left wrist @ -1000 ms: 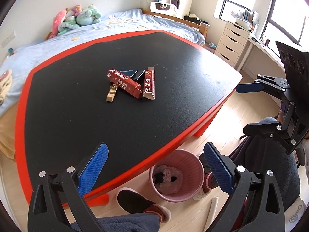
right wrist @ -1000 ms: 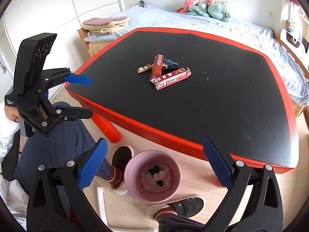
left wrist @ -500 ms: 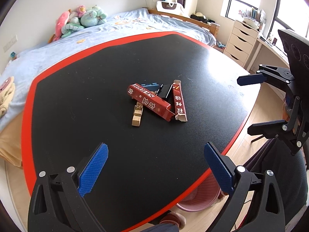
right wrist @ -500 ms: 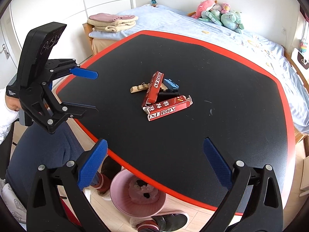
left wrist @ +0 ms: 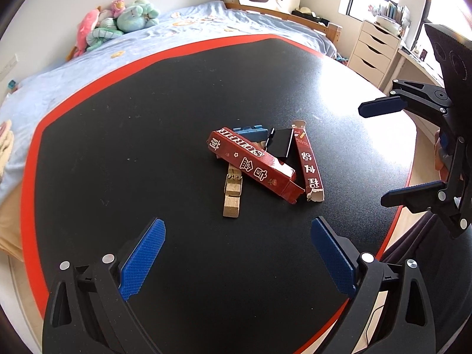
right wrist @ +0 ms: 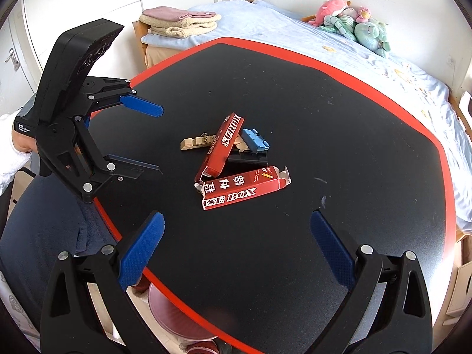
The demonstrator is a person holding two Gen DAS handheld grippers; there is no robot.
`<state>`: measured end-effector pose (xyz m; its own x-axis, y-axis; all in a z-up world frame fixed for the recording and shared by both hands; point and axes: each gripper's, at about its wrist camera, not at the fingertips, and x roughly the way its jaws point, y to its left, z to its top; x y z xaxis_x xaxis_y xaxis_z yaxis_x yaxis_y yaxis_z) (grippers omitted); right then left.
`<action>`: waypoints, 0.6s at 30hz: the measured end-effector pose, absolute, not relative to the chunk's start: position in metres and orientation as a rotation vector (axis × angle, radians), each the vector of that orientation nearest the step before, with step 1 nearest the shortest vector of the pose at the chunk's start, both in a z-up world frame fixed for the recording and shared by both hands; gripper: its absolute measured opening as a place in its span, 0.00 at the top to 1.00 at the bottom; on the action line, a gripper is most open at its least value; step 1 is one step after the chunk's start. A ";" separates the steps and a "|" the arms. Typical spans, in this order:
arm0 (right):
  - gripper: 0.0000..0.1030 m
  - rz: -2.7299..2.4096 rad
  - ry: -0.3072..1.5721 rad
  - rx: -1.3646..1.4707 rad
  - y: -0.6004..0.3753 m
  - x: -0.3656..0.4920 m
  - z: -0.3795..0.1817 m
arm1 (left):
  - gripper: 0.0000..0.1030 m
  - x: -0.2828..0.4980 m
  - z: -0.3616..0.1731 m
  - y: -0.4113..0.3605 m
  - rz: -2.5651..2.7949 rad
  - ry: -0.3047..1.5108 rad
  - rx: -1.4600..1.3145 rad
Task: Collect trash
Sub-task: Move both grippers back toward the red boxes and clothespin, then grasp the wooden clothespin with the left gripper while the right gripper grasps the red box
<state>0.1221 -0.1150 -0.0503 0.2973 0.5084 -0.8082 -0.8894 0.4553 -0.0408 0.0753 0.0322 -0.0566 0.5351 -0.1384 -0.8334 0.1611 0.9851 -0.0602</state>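
Trash sits mid-table: 2 red cartons, upper carton stacked on clips, lower carton flat. Looks light, crushable; pinch across the narrow sides. Left gripper and right gripper both gape wide, empty.

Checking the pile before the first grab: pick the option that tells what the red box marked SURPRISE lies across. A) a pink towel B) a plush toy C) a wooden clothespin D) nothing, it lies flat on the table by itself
C: the red box lies across the wooden clothespin, whose two ends stick out on either side of it in the right wrist view.
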 end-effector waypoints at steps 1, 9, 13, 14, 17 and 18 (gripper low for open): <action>0.05 0.996 0.821 -0.554 -0.113 0.124 -0.052 | 0.12 0.076 -0.058 0.032 -0.180 0.993 0.029; 0.05 1.031 0.828 -0.575 -0.104 0.135 -0.059 | 0.49 0.086 -0.065 0.036 -0.181 1.019 0.044; 0.05 1.051 0.820 -0.585 -0.100 0.136 -0.060 | 0.60 0.089 -0.064 0.037 -0.181 1.018 0.047; 0.05 1.058 0.818 -0.584 -0.099 0.137 -0.061 | 0.65 0.090 -0.064 0.036 -0.179 1.018 0.051; 0.05 1.069 0.814 -0.590 -0.095 0.138 -0.062 | 0.86 0.092 -0.064 0.036 -0.171 1.019 0.060; 0.05 1.072 0.812 -0.591 -0.094 0.139 -0.062 | 0.87 0.092 -0.064 0.036 -0.171 1.019 0.060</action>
<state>0.1391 -0.0945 -0.0624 0.2468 0.5260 -0.8139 -0.9258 0.3761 -0.0376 0.0922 0.0357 -0.0636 0.5121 -0.1143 -0.8513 0.1701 0.9850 -0.0299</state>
